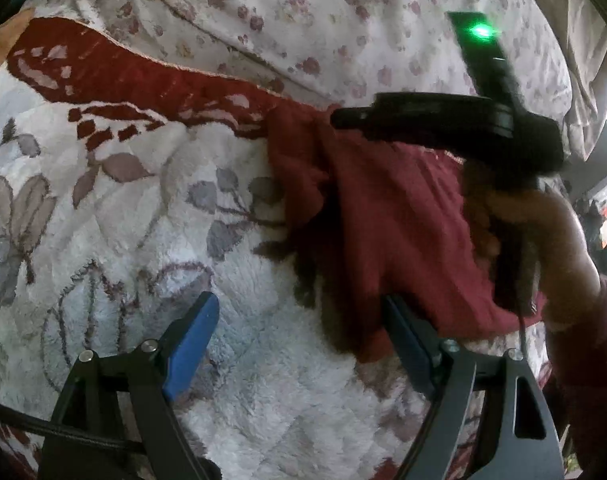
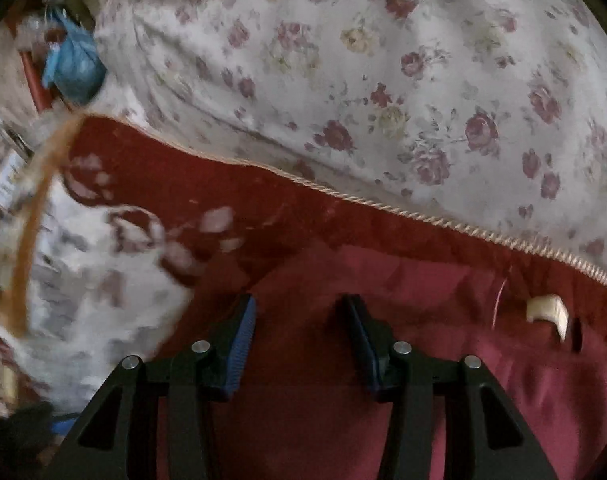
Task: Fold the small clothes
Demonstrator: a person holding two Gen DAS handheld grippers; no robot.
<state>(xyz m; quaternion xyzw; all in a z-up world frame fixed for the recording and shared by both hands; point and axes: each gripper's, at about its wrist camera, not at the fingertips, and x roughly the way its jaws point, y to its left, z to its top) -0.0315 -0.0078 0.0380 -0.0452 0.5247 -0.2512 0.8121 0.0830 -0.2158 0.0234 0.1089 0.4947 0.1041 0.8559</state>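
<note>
A small dark red garment lies rumpled on a fluffy white blanket with a leaf pattern. My left gripper is open just in front of the garment's near edge; its right finger touches the cloth, nothing is between the jaws. In the right wrist view the garment fills the lower right, with a white label on it. My right gripper is open and hovers over the cloth. The right tool's black body with a green light shows above the garment in the left view.
The blanket has a dark red border with corded trim. Behind it lies a white rose-print sheet. A blue bag and clutter sit beyond the bed's left corner. The person's arm is at right.
</note>
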